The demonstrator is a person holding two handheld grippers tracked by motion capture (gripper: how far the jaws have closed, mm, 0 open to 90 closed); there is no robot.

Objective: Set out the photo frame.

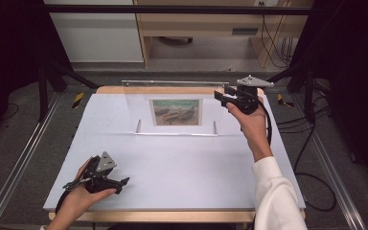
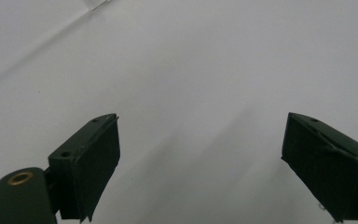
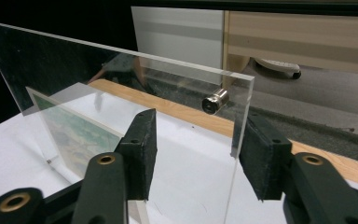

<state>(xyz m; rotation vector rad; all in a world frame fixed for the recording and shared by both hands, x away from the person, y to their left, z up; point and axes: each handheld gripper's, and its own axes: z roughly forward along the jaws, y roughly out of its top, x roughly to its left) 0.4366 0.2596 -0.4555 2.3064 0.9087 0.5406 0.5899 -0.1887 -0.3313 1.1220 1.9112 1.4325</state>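
Right claw: jaws apart, one on each side of the clear frame's side edge; the right pad looks just beside the edge, the left pad stands off it; not pressing, so released rather than clenched
Left claw: wide open, grasping nothing; it rests low over the bare white counter at the near left corner
Clear frame: stands upright at the far middle of the counter, a see-through sheet with a metal peg near its upper corner
Picture: a small painted scene, seen through the sheet, roughly centred
Step in hand: likely taking hold of, or letting go of, the frame's right edge; I cannot tell which
Next move: if gripping, close squarely on the thin edge without tipping the frame; the idle left claw could steady the far side
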